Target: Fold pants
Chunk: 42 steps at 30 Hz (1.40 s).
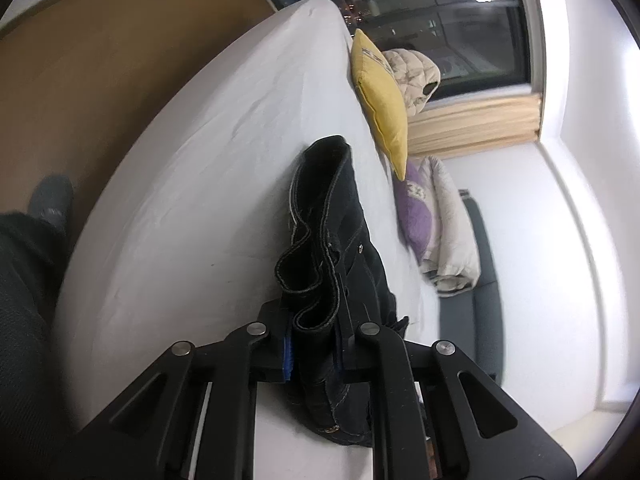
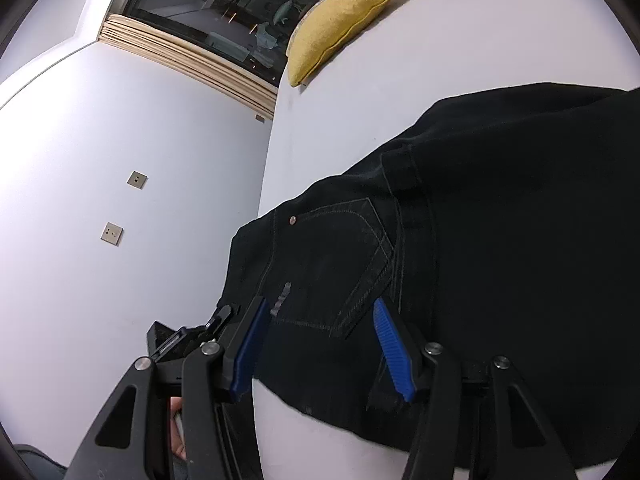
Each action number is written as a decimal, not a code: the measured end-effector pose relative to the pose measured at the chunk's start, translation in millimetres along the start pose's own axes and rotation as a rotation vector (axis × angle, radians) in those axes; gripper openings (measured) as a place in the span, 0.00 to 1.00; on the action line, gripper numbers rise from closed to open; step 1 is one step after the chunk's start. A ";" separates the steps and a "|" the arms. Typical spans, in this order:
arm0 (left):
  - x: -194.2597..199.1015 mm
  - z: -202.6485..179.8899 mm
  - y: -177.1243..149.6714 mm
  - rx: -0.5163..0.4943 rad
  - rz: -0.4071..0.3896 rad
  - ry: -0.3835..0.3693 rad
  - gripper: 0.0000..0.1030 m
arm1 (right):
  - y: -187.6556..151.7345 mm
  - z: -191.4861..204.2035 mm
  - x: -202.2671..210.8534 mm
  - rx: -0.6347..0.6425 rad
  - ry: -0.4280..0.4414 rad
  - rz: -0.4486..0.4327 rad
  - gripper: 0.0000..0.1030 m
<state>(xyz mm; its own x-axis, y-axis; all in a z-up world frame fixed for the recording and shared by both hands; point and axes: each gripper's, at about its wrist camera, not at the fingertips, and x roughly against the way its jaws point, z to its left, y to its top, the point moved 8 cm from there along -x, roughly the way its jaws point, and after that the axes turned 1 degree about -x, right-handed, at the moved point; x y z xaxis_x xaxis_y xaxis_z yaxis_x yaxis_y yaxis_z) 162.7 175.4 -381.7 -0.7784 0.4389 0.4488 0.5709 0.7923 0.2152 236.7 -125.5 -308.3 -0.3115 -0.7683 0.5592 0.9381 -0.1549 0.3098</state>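
Left wrist view, from left to right: a person's dark trouser leg (image 1: 24,300) and socked foot (image 1: 52,200) stand beside the bed (image 1: 192,168), whose pale sheet gives a broad, flat place for folding. At the middle, the left claw (image 1: 316,344) is clamped on a bunched edge of the black pants (image 1: 332,216), which run away from it across the sheet; the grip looks meant to lift or carry that end over. Further right lie a yellow cushion (image 1: 382,100) and a purple cushion (image 1: 416,216) with pale jackets, against a dark window (image 1: 440,16). Right wrist view, from left to right: a white wall with two switch plates (image 2: 112,234), then the right claw (image 2: 320,340), its blue pads apart and straddling the back-pocket area of the pants near their edge, probably poised to pinch the cloth there. It holds nothing yet.
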 end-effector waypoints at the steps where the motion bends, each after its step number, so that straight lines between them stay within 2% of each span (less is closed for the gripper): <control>1: 0.0 -6.3 0.3 -0.026 0.000 0.013 0.11 | 1.9 -3.7 -0.8 -0.009 0.000 0.000 0.57; 5: -3.6 -60.1 -5.9 -0.200 0.014 0.040 0.11 | 12.7 -26.6 8.0 -0.075 0.008 -0.024 0.61; 8: -24.5 -122.9 -32.0 -0.407 0.064 0.051 0.11 | 23.0 -40.8 24.4 -0.113 0.028 -0.065 0.62; 9: -38.6 -145.7 -49.3 -0.498 0.097 0.060 0.11 | 28.8 -45.8 34.5 -0.126 0.043 -0.088 0.62; 12: -81.2 -182.4 -103.2 -0.668 0.196 0.063 0.11 | 41.3 -51.4 55.8 -0.150 0.097 -0.131 0.69; 14: -107.0 -183.7 -136.7 -0.751 0.246 0.092 0.11 | 47.4 -54.5 65.9 -0.155 0.126 -0.140 0.75; 15: -120.0 -176.5 -154.7 -0.798 0.271 0.130 0.11 | 49.5 -57.0 68.6 -0.159 0.132 -0.135 0.78; 18: -126.7 -166.4 -173.4 -0.855 0.285 0.178 0.11 | 48.9 -63.0 64.4 -0.178 0.141 -0.069 0.80; 21: -126.3 -172.3 -173.7 -0.894 0.266 0.192 0.11 | 48.4 -57.2 56.2 -0.155 0.163 -0.027 0.80; 27: -123.4 -177.9 -191.2 -0.953 0.256 0.219 0.11 | 50.6 -19.1 19.6 -0.083 0.176 0.097 0.80; 29: -122.6 -179.6 -192.4 -0.967 0.256 0.227 0.11 | 51.9 -5.4 16.4 -0.044 0.183 0.113 0.80; 33: -119.5 -188.0 -197.9 -0.982 0.245 0.222 0.11 | 58.6 22.8 11.8 0.072 0.149 0.128 0.82; 36: -118.2 -193.5 -206.1 -1.013 0.241 0.218 0.11 | 60.0 26.8 -2.1 0.100 0.094 0.177 0.82; 39: -116.3 -196.8 -218.9 -1.057 0.247 0.217 0.11 | 59.9 35.6 -14.3 0.119 0.087 0.220 0.82; 42: -113.3 -201.5 -233.0 -1.085 0.248 0.208 0.11 | 62.6 35.2 -19.6 0.173 0.039 0.229 0.81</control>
<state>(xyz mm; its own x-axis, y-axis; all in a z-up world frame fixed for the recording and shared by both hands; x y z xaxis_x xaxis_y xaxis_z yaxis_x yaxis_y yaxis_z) 170.5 -144.4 -307.9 -0.6114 0.3732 0.6978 0.7074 -0.1376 0.6933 296.3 -98.3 -272.8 -0.0859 -0.7948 0.6008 0.9426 0.1305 0.3074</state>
